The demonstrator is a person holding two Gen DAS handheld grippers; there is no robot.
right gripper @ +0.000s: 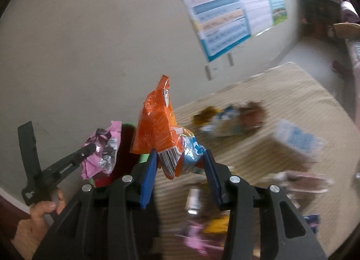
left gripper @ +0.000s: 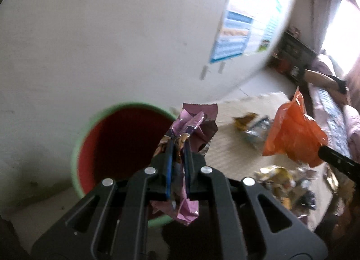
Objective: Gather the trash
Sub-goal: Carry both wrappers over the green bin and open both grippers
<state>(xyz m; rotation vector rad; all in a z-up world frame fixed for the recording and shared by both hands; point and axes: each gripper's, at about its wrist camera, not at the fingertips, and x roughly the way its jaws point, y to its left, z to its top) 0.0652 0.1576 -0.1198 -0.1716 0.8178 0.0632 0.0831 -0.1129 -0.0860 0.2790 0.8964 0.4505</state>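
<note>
My left gripper (left gripper: 180, 140) is shut on a crumpled pink and purple wrapper (left gripper: 193, 124), held at the right rim of a round bin (left gripper: 76, 154) with a green rim and red inside. My right gripper (right gripper: 180, 154) is shut on an orange snack bag (right gripper: 155, 129) with a blue and white part, held up in the air. The orange bag (left gripper: 290, 131) shows at the right of the left wrist view. The pink wrapper (right gripper: 101, 149) and the left gripper (right gripper: 90, 147) show at the left of the right wrist view, over the bin (right gripper: 144, 158).
Several more wrappers (left gripper: 254, 129) lie on a beige woven mat (right gripper: 281, 106), some near me (left gripper: 276, 179). A white wall with posters (right gripper: 220, 12) stands behind the bin. Furniture (left gripper: 292, 55) and bedding (left gripper: 330, 106) are at the far right.
</note>
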